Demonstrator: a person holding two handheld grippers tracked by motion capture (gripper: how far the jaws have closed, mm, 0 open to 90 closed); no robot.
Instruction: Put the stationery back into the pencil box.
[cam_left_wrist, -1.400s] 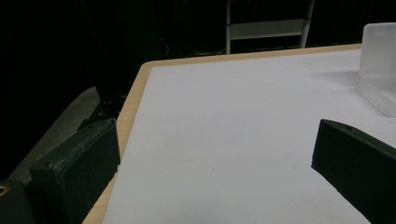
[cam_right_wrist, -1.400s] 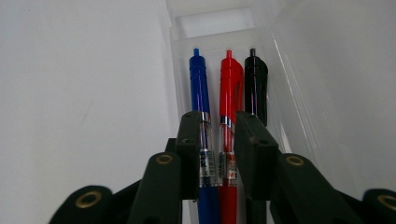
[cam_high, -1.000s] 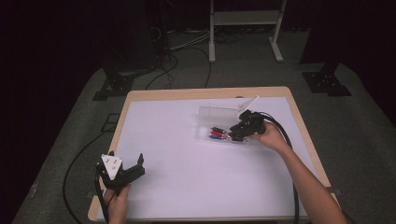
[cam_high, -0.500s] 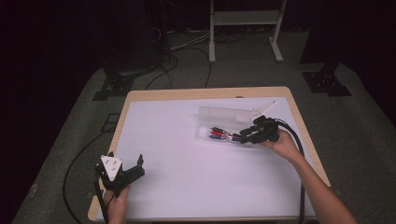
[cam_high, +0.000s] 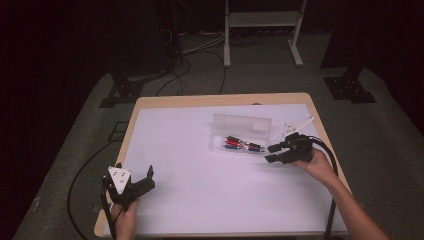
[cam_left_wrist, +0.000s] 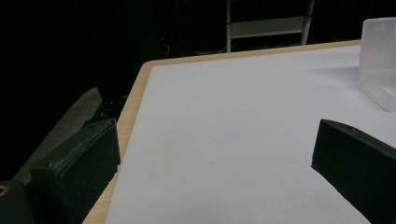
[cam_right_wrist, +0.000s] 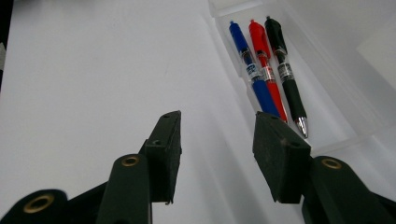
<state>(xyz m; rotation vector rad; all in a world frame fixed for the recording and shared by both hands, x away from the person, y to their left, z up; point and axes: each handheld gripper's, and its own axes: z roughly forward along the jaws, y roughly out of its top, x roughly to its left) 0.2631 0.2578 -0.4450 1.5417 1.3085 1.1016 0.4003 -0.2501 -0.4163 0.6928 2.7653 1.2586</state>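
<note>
Jaws spread, both grippers; clear case (cam_right_wrist: 327, 93) holds blue, red, black pens (cam_right_wrist: 268, 60).

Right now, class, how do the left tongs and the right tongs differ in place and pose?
The left tongs rest at the table's near left corner, far from the pen case; the right tongs sit beside that case. The left tongs gape wider than the right tongs. Both are open, black and empty.
</note>
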